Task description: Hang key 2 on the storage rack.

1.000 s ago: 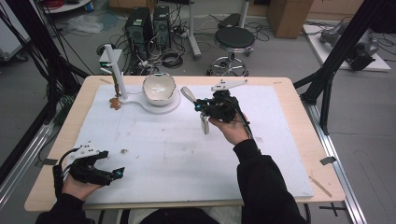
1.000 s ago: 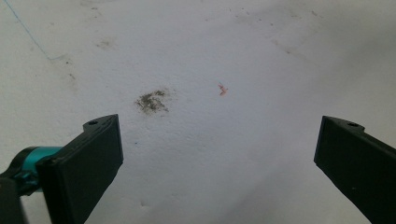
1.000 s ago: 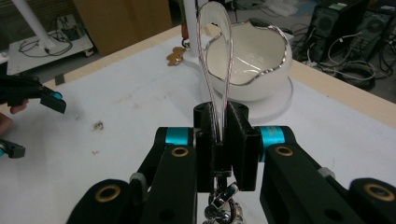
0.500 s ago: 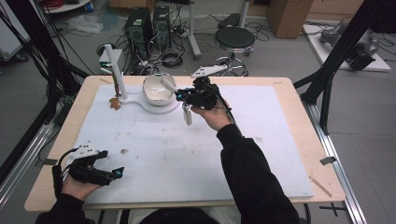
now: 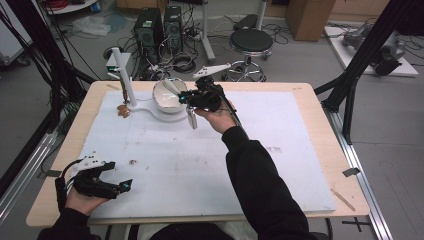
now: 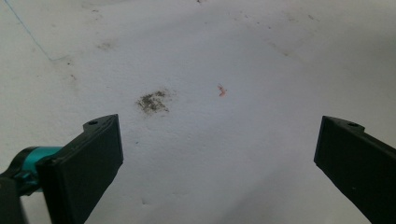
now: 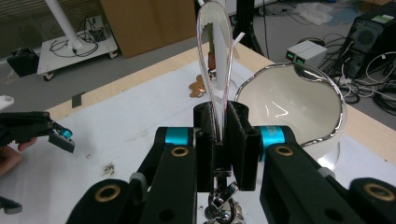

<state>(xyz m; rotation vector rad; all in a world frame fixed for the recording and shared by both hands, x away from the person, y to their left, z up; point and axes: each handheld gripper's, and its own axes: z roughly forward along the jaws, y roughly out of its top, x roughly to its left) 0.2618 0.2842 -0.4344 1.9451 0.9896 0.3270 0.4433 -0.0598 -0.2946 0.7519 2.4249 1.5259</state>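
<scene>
The right hand-held gripper (image 5: 192, 100) reaches far across the tabletop (image 5: 300, 150), clenched on a spoon (image 7: 215, 56) beside the bowl (image 5: 168, 95). The left hand-held gripper (image 5: 112, 177) rests near the front edge, jaws spread. A white post (image 5: 124, 75) stands beside the bowl.

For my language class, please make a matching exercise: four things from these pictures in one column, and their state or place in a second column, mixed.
Things:
1. right gripper
2. left gripper
3. bowl
4. brown piece

States or places:
A. jaws apart, above a stained white mat
B. lying beside the white post
C. shut on a spoon
D. sitting on a white base at the table's far side

Pairs: 1-C, 2-A, 3-D, 4-B
</scene>
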